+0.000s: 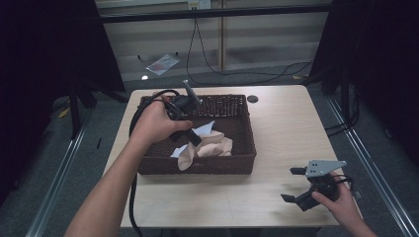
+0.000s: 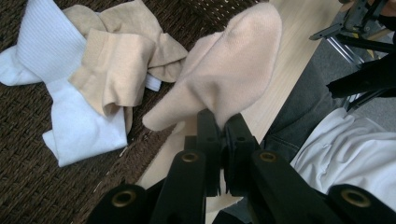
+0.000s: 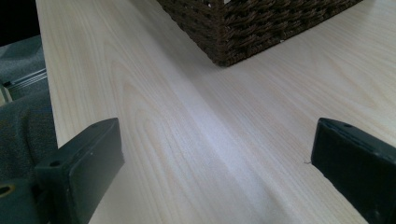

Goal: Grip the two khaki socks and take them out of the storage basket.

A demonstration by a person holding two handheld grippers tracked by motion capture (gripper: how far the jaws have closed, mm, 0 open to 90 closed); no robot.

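A dark wicker basket [image 1: 197, 165] stands on the left half of the light wood table [image 1: 281, 133]. My left gripper [image 1: 195, 140] hangs over its near side, shut on a beige sock [image 1: 190, 157]. In the left gripper view the closed jaws [image 2: 219, 128] pinch that sock's lower edge and the sock [image 2: 229, 70] hangs lifted toward the basket's near rim. Another beige sock [image 2: 116, 70] and a white sock [image 2: 70, 121] lie crumpled on the basket floor [image 2: 28, 182]. My right gripper [image 1: 292, 184] rests at the table's near right, open, with bare wood between its fingers [image 3: 79, 163].
The basket's corner [image 3: 252, 28] lies ahead of the right gripper across open tabletop. A small dark round spot [image 1: 253, 98] marks the table beyond the basket. Black cables [image 1: 212, 69] and a plastic bag [image 1: 163, 63] lie on the floor behind. Metal rails run along both sides.
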